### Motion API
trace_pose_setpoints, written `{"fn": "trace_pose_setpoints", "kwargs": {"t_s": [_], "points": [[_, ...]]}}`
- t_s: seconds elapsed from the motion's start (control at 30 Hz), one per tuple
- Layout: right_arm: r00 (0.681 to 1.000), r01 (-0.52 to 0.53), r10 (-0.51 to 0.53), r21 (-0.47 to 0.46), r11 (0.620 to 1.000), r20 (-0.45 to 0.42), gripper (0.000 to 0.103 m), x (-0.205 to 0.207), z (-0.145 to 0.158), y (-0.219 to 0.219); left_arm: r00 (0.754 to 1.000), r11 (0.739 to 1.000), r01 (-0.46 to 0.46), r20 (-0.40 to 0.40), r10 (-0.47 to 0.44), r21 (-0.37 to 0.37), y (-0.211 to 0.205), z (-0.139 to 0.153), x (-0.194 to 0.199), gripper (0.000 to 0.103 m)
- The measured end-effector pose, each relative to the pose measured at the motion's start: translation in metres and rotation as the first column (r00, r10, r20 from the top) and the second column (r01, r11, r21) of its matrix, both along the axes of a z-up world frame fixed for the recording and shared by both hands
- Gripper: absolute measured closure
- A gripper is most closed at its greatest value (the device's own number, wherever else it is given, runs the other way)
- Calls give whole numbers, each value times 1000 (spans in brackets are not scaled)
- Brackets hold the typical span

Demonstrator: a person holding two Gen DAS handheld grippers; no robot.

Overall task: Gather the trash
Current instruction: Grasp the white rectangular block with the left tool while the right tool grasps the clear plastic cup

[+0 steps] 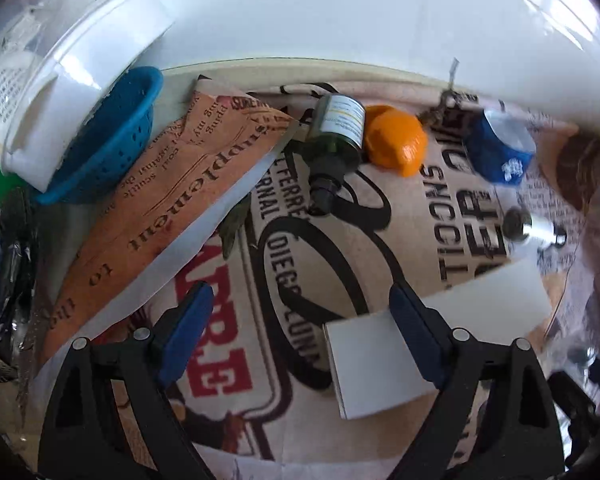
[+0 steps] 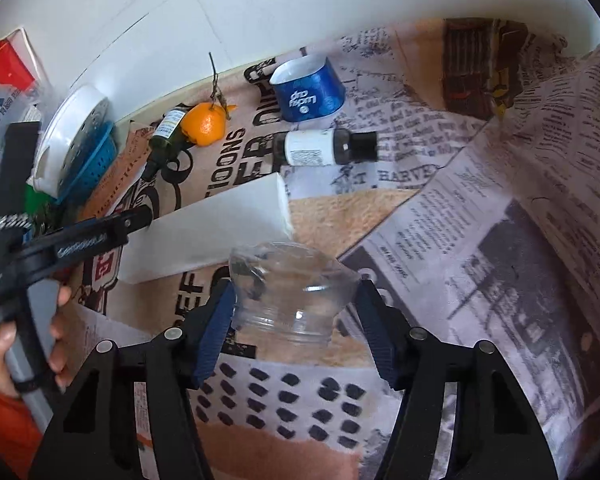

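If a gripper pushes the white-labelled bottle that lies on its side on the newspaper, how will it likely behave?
The white-labelled bottle is round and lies on its side, so a push across its length would probably make it roll. The newspaper under it is wrinkled, which may stop it soon. Its smooth label could slip between fingers, so gripping across the body seems safer.

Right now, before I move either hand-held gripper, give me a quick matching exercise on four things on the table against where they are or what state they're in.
Things:
1. white box
2. clear plastic cup
3. orange peel
4. blue paper cup

Places or states:
A. lying on its side near the wall
B. between the right hand-held gripper fingers
C. beside the green bottle
D. at the left hand-held gripper, by its right finger

Pairs: 1-D, 2-B, 3-C, 4-A
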State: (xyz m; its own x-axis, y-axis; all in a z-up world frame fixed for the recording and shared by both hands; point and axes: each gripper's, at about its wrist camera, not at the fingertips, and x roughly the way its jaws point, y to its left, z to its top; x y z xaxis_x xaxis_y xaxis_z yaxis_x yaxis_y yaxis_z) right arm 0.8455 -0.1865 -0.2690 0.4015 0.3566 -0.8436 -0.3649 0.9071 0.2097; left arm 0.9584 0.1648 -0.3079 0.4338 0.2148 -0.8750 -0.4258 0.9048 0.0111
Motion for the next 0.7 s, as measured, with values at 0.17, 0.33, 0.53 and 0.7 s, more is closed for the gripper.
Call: {"fn": "trace_pose_setpoints", "kwargs": {"t_s": [0.17,0.33,0.53,0.7], "points": [[1000,27,-27,13,1000,11,45,5,13,-26,999,1000,6,-43,-7,-24,0,-6,-8,13],[998,58,-58,0,998,36,45,7,30,-45,994,998,50,-98,-52,-32,-25,-14,-37,13],[994,72,-72,2,997,77,45,6,47,-52,998,993,53,-34,-57,-108,-53,4,-64,13],[992,63,-64,9,998,109,45,4,59,-54,990,984,138,30,-136,-114,-89,15,-61,13]]}}
